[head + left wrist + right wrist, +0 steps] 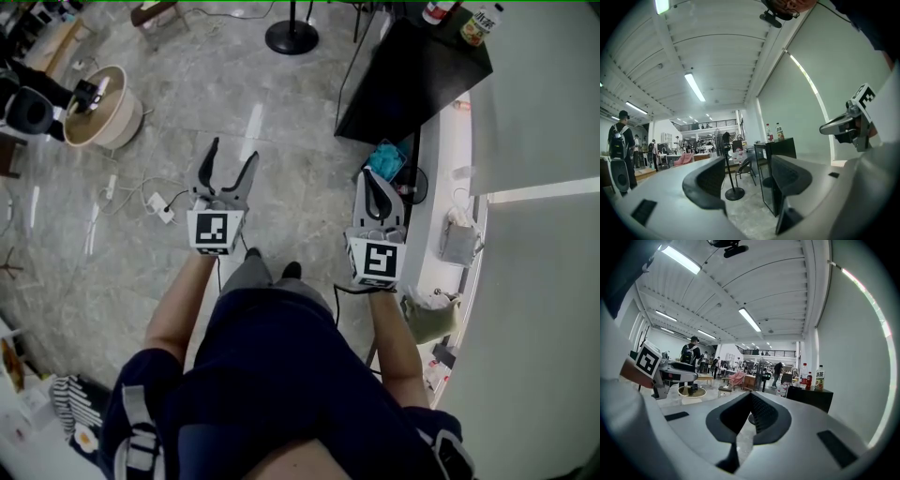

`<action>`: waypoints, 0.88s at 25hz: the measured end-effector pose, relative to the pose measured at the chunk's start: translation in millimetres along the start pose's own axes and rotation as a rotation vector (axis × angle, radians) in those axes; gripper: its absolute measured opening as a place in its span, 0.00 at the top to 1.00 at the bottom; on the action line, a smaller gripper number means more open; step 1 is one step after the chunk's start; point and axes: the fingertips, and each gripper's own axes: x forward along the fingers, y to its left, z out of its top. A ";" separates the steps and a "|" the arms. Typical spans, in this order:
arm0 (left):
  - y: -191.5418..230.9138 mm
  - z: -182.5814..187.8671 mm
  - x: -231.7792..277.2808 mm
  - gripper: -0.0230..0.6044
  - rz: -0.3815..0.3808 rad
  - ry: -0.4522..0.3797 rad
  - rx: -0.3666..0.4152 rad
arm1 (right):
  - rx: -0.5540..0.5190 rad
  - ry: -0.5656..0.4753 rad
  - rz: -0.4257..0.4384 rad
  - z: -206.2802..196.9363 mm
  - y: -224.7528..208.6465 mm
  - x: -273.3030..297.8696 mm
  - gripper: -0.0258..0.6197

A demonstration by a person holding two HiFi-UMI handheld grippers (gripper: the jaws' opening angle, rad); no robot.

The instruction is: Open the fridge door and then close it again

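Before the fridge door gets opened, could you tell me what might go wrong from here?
Bottles stand on the black fridge; a hard tug on it might topple them. The power strip and its cables lie on the floor near the person's shoes, a possible trip hazard.

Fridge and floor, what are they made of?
The fridge looks like black painted metal or plastic, with a dull, unshiny top. The floor seems to be polished stone or tile: it is grey and veined, with bright streaks reflected in it.

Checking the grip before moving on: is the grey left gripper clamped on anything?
No, the grey left gripper has its jaws apart, with nothing between them.
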 end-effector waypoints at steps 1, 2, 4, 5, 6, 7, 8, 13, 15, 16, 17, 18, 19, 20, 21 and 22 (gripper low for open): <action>0.2 0.0 2.2 0.48 -0.002 0.001 0.003 | -0.003 -0.002 0.003 -0.2 -0.5 1.0 0.93; 0.6 0.2 4.7 0.47 -0.003 0.000 0.006 | -0.006 -0.002 0.006 -0.5 -0.9 2.2 0.93; 2.1 2.1 10.7 0.47 -0.008 -0.004 0.008 | -0.004 0.001 0.008 -0.4 -0.8 5.3 0.93; 3.2 4.4 14.4 0.47 -0.012 -0.008 0.004 | 0.000 0.002 0.010 -0.4 -0.4 7.4 0.93; 5.0 6.3 18.7 0.46 -0.018 -0.012 -0.001 | 0.003 0.002 0.011 -0.8 0.1 10.5 0.93; 8.2 6.0 23.7 0.46 -0.021 -0.014 -0.002 | 0.006 0.001 0.013 -1.1 0.6 15.0 0.93; 12.8 3.4 29.4 0.46 -0.022 -0.015 0.003 | 0.008 0.001 0.013 -1.0 0.9 20.9 0.93; 42.7 -2.6 69.3 0.46 -0.038 -0.043 -0.004 | 0.017 -0.007 -0.001 1.6 2.6 64.0 0.93; 61.0 -5.0 89.4 0.46 -0.053 -0.066 -0.013 | 0.015 -0.014 -0.015 4.2 6.8 89.9 0.93; 71.8 -6.6 100.7 0.46 -0.062 -0.076 -0.021 | 0.010 -0.017 -0.023 6.0 9.4 105.3 0.93; 83.7 -8.7 113.2 0.46 -0.072 -0.083 -0.028 | 0.006 -0.017 -0.031 8.0 12.2 122.3 0.93; 96.7 -10.9 126.7 0.46 -0.084 -0.086 -0.032 | 0.004 -0.013 -0.041 10.3 15.2 140.5 0.93; 110.7 -13.0 141.4 0.46 -0.098 -0.089 -0.036 | 0.004 -0.007 -0.050 13.1 18.2 159.9 0.93; 125.5 -14.4 156.9 0.46 -0.115 -0.093 -0.040 | 0.005 0.000 -0.060 16.7 21.1 180.2 0.93; 140.4 -15.5 172.9 0.46 -0.133 -0.097 -0.044 | 0.006 0.007 -0.070 20.8 23.8 200.9 0.93; 154.7 -16.7 188.9 0.46 -0.152 -0.102 -0.047 | 0.008 0.013 -0.081 24.5 26.0 221.2 0.93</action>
